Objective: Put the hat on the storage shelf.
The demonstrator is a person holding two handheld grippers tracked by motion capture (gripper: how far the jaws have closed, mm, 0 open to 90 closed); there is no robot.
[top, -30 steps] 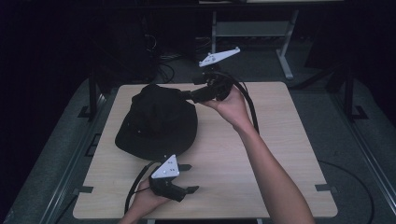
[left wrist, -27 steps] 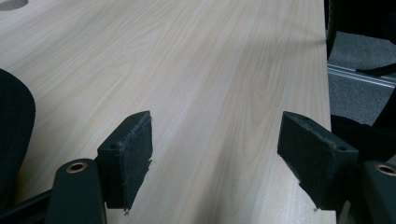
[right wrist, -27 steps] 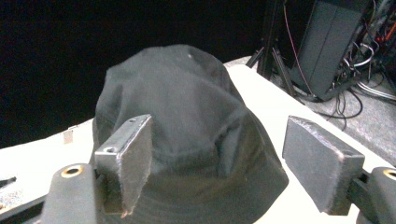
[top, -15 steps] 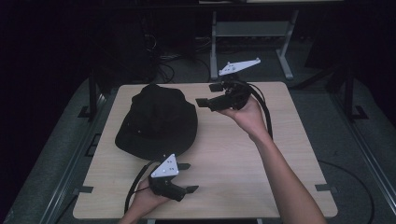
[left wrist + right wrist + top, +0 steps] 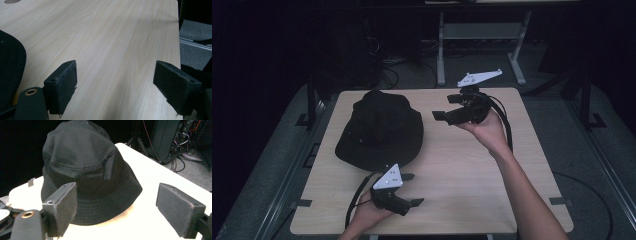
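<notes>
A black bucket hat (image 5: 379,131) lies crown up on the left half of the wooden table (image 5: 462,170). A hand holds my right gripper (image 5: 444,107) above the table to the right of the hat. It is open, with its jaws pointing at the hat and nothing between them. In the right gripper view the hat (image 5: 85,170) sits just beyond the open right gripper (image 5: 117,205). My left gripper (image 5: 413,189) rests near the table's front edge, below the hat's brim, open and pointing right. In the left gripper view the left gripper (image 5: 116,82) spans bare wood, with the hat's brim (image 5: 10,72) at the left.
A metal desk frame (image 5: 477,35) and cables (image 5: 387,60) stand on the dark floor behind the table. Black equipment with wires (image 5: 167,137) shows past the table's far corner. The table's right edge (image 5: 178,37) drops to grey flooring. Cables trail from both grippers.
My right gripper has drawn back to the right, away from the hat's crown, and stays open. The left gripper and the hat have not moved.
</notes>
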